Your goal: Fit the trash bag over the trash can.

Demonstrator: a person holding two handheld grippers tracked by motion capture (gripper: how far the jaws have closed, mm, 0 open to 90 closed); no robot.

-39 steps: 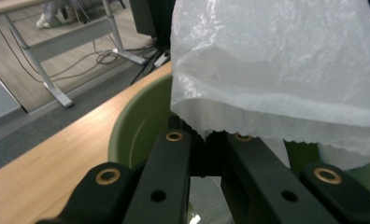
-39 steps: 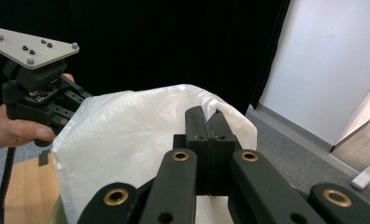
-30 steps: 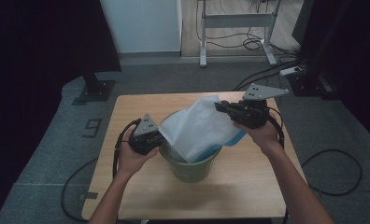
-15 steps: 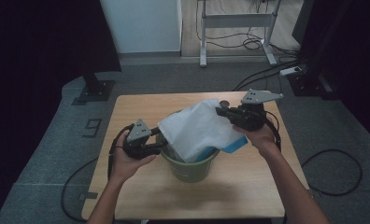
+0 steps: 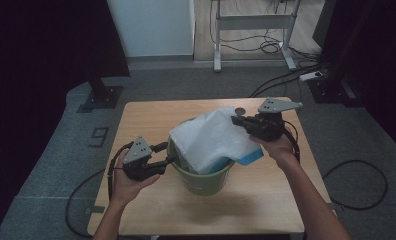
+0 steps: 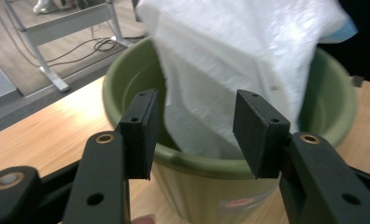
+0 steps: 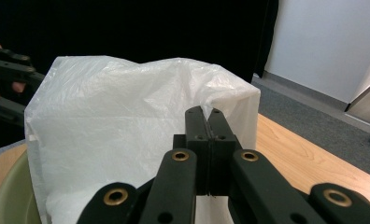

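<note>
So the white plastic bag (image 5: 213,140) is half in the green bucket (image 5: 203,177), and my right gripper (image 5: 241,121) has its jaws clamped on the bag's top edge. My left gripper (image 5: 167,153) just opened, jaws apart at the bucket's rim, bag just ahead, on the wooden tabletop (image 5: 151,117).

Floor mat (image 5: 61,145), at 9 o'clock from the table (image 5: 151,112): a pale figure "9" (image 5: 100,135) marked on the grey surface. Green bucket (image 6: 127,79), outer wall at 6 o'clock in the left gripper view: a red-and-white label (image 6: 241,204), lettering too blurred to read.
</note>
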